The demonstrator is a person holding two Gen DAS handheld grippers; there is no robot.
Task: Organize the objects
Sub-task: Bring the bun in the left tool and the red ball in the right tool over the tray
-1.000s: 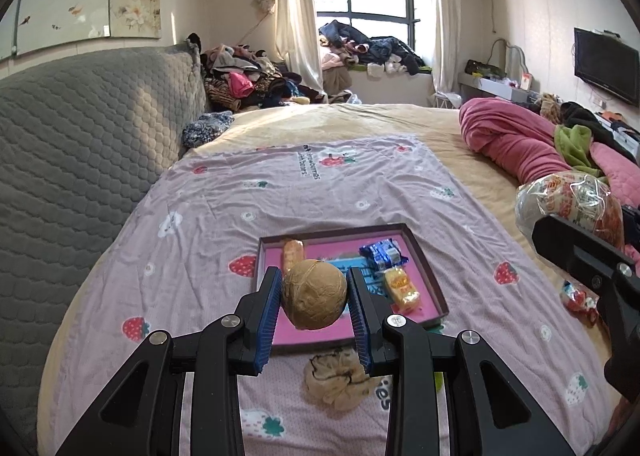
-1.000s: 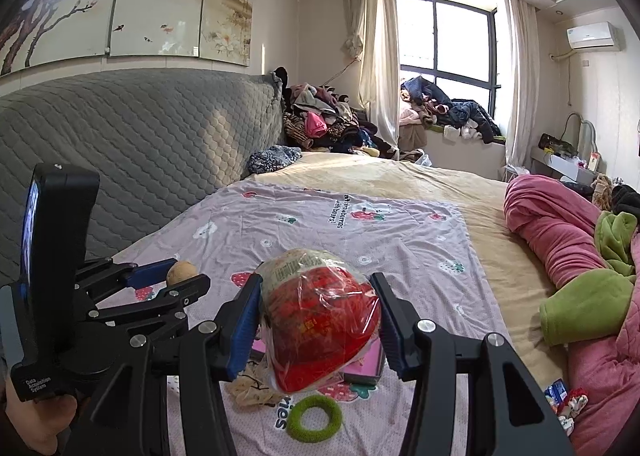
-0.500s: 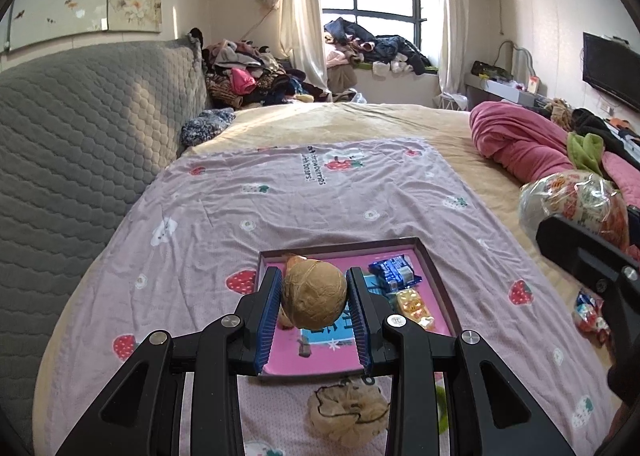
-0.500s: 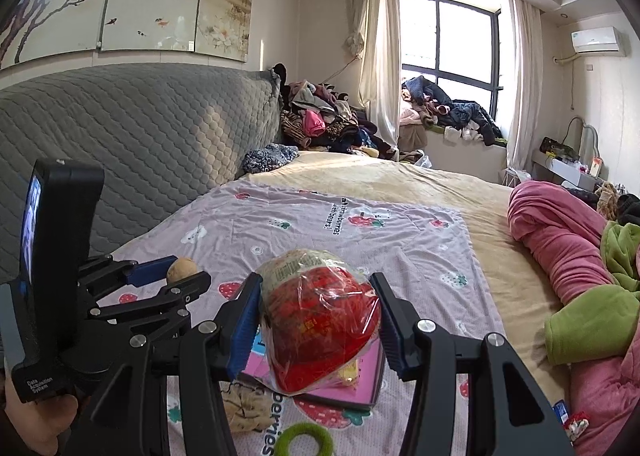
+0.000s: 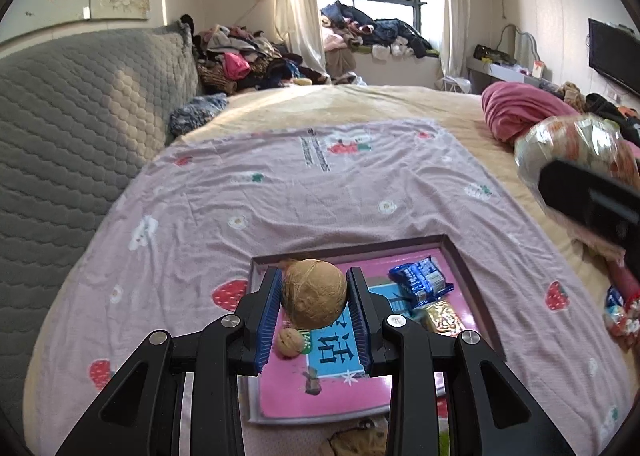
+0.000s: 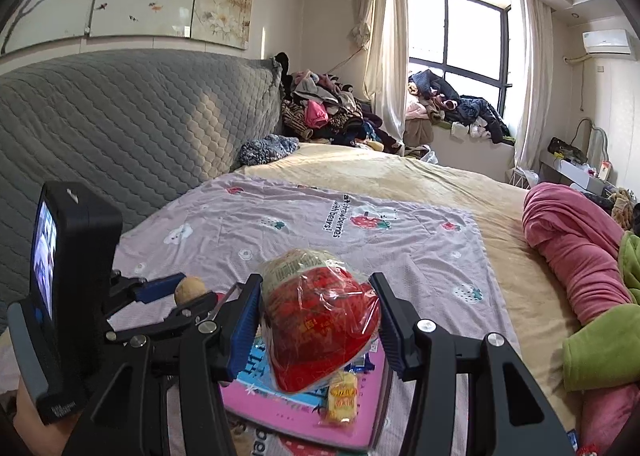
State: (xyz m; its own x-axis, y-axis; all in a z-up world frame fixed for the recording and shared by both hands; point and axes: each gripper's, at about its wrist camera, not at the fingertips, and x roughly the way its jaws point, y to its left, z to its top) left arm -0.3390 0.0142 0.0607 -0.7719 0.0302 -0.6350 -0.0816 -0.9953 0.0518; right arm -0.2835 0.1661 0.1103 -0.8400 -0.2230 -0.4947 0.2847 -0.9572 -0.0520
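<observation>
Pink inside and dark-rimmed, a shallow rectangular tray [image 5: 472, 276] lies on the lilac strawberry-print sheet [image 5: 280, 195] spread over the bed. In it, seen from the left wrist, are 1 small loose walnut [image 5: 290, 342], 1 blue foil snack packet [image 5: 420, 282] and 1 yellow wrapped sweet [image 5: 440, 318], all resting on the tray's pink floor with its blue printed panel. The packet and the sweet lie just beside each other toward the tray's right side; the small walnut sits nearer its left.

The left gripper [image 5: 314, 296] has its blue-padded jaws closed narrowly on a larger round brown walnut [image 5: 314, 294], held above the tray's near-left part and clear of its floor.

The right gripper [image 6: 316, 320] has its jaws set about halfway apart, pressing both sides of a crinkly clear plastic bag of red-wrapped snacks [image 6: 316, 328]. That bag hangs over the tray, and the yellow sweet shows just below it in the right wrist view.

A tan scrunchie [image 5: 356, 440] lies on the sheet just outside the tray's near edge.
</observation>
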